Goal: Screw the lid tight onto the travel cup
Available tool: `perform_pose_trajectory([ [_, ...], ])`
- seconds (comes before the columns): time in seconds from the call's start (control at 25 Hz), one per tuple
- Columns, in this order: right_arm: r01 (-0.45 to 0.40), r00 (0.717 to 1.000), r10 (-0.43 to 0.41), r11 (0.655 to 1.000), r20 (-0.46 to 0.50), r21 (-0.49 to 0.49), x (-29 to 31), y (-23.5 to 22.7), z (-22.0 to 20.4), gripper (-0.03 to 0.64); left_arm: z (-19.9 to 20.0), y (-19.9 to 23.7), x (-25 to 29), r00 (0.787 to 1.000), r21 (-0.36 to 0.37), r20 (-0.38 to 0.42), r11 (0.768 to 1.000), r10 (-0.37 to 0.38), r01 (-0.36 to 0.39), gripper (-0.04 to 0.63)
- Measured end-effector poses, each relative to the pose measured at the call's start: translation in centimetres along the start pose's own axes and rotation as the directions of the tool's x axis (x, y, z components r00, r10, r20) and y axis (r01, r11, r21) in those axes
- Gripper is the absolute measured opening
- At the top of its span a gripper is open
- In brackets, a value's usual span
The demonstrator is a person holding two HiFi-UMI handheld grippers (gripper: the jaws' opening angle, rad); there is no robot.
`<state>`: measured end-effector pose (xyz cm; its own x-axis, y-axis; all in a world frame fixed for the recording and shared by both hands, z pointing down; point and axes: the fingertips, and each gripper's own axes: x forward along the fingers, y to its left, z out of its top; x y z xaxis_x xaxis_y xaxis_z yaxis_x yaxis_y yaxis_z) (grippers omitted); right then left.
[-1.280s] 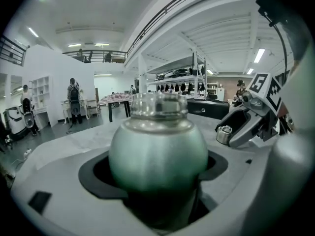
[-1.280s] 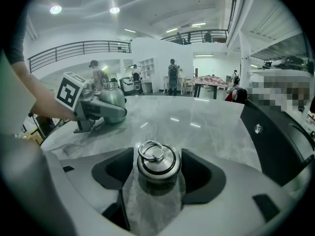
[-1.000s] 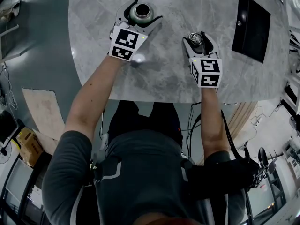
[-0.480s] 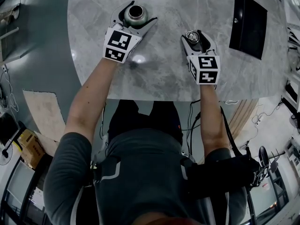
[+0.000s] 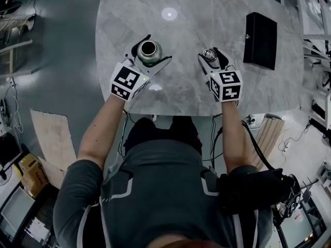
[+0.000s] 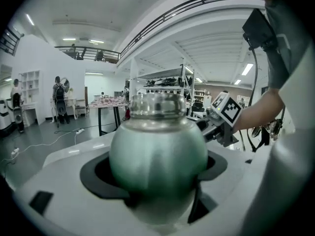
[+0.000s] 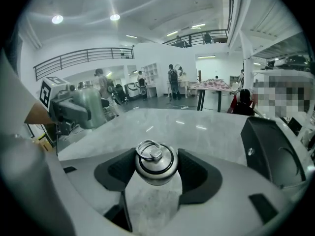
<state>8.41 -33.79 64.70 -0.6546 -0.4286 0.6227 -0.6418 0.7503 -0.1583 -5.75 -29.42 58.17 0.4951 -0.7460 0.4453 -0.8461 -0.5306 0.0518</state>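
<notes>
The steel travel cup [image 5: 148,50], round-bodied with an open mouth, stands between the jaws of my left gripper [image 5: 150,49] on the grey marble table [image 5: 181,30]. In the left gripper view the cup [image 6: 157,151] fills the jaws, and both black pads press its sides. The small steel lid [image 5: 209,54] with a wire ring on top sits in my right gripper [image 5: 210,53], a hand's width right of the cup. In the right gripper view the lid [image 7: 155,161] is pinched between both pads. I cannot tell whether it rests on the table.
A black box [image 5: 260,33] lies on the table at the back right, beyond my right gripper. The table's front edge runs just below both grippers, with the person's body behind it. Grey floor surrounds the table on the left.
The head view has shifted and drawn back. Both grippers now sit nearer the table's front edge, the cup still in the left jaws and the lid in the right.
</notes>
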Motion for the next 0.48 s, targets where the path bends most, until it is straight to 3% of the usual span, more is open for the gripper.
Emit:
perform_pose_trajectory([
  [0.48, -0.076, 0.992, 0.087, 0.990, 0.089, -0.118, -9.7, 5.4, 9.2, 0.278, 7.4, -5.6, -8.6, 0.992, 0.051, 0.056, 0.992, -0.117, 0.114, 0.402],
])
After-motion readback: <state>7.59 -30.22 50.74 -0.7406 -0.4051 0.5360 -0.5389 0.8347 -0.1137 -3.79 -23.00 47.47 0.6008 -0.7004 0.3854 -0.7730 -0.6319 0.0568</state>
